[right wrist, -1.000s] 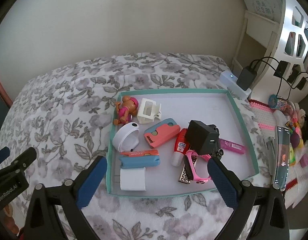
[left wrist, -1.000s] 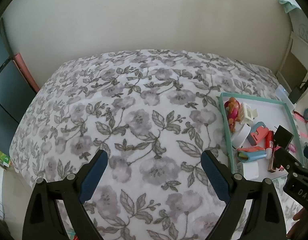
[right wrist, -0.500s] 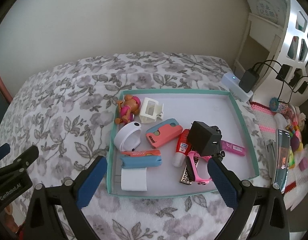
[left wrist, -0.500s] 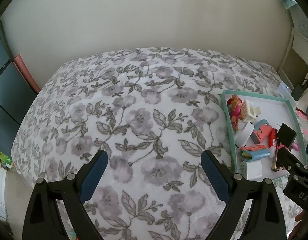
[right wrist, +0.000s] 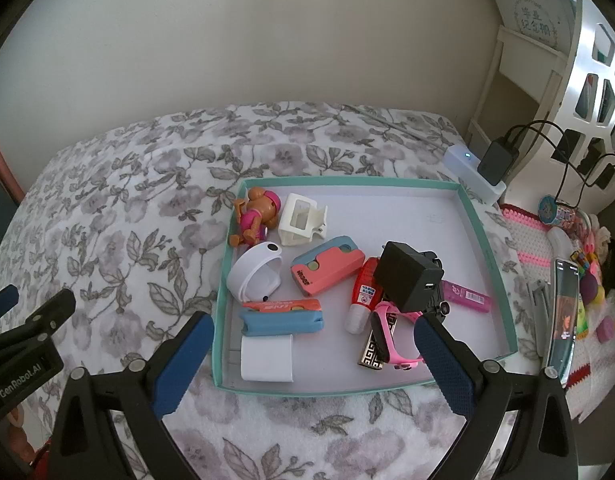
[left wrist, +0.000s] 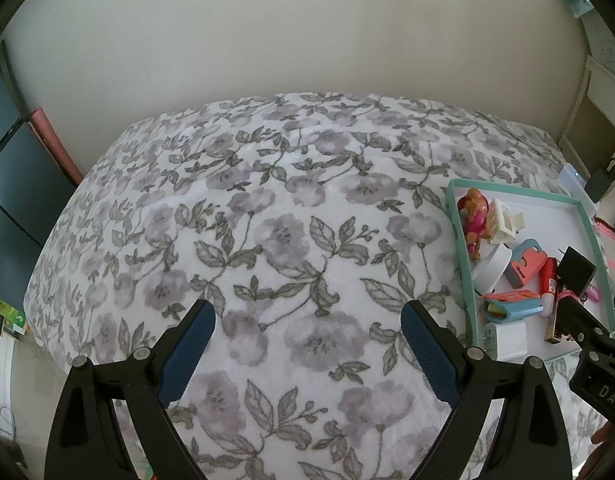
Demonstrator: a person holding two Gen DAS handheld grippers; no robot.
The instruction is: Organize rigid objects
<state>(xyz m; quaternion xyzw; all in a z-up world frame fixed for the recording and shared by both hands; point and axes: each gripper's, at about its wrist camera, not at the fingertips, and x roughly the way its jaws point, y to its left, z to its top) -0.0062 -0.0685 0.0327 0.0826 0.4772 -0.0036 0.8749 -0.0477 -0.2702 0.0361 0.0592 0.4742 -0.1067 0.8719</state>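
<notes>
A teal-rimmed tray (right wrist: 487, 248) on the bed holds jumbled items — toy dog (right wrist: 256, 216), white clip (right wrist: 301, 220), black charger (right wrist: 407, 282) propped atop, pink watch (right wrist: 391, 338).

Right gripper (right wrist: 311, 364) hangs over the near edge of the teal tray (right wrist: 491, 264), jaws wide apart, nothing between the pads. Just ahead of the left finger: a white plug block (right wrist: 267, 358) and a blue case (right wrist: 281, 322). Against the right finger, a pink watch band (right wrist: 391, 340). Beyond it, a black charger (right wrist: 409, 280). Far ahead on the left, a toy pup (right wrist: 257, 216).
</notes>
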